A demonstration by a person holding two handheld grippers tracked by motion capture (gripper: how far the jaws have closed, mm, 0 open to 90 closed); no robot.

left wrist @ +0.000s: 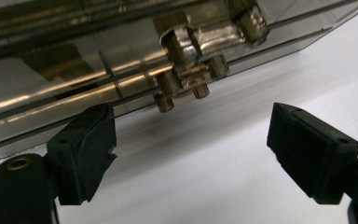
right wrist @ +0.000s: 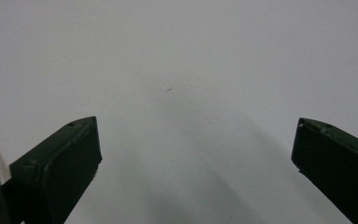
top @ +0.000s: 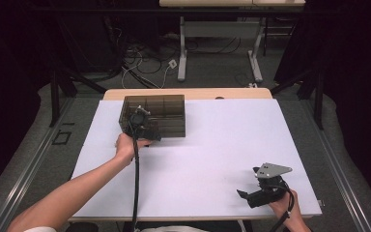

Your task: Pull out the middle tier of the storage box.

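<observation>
High view first: one white table point(top: 207, 159) carries one smoky, see-through plastic box point(top: 166, 112) with inner dividers, set toward the far left part of the top. At its near wall sits the left gripper point(top: 144, 129), held in the person's left hand point(top: 126, 145); well apart, by the near right corner, the right gripper point(top: 252, 189) rests low over bare tabletop in the right hand point(top: 285, 205). That makes one box, two grippers and two hands; no loose items can be made out on the table or in the box.

Left gripper view shows the box wall point(left wrist: 74, 88) close ahead, with one clasp point(left wrist: 189, 70) on its lower edge, built of small hinge barrels. The left gripper point(left wrist: 191, 140) has its jaws apart with nothing between them; the left pad sits just under the box's edge, and I cannot tell whether it touches. The clasp lies ahead of the gap, slightly left of its middle.

Judging by this, the step in hand is the approach to the clasp, probably to work the lid. The next move calls for easing forward and a little upward so the pads flank the clasp before closing.

Right gripper view shows the right gripper point(right wrist: 196, 149) with jaws wide apart over plain white surface, idle.
</observation>
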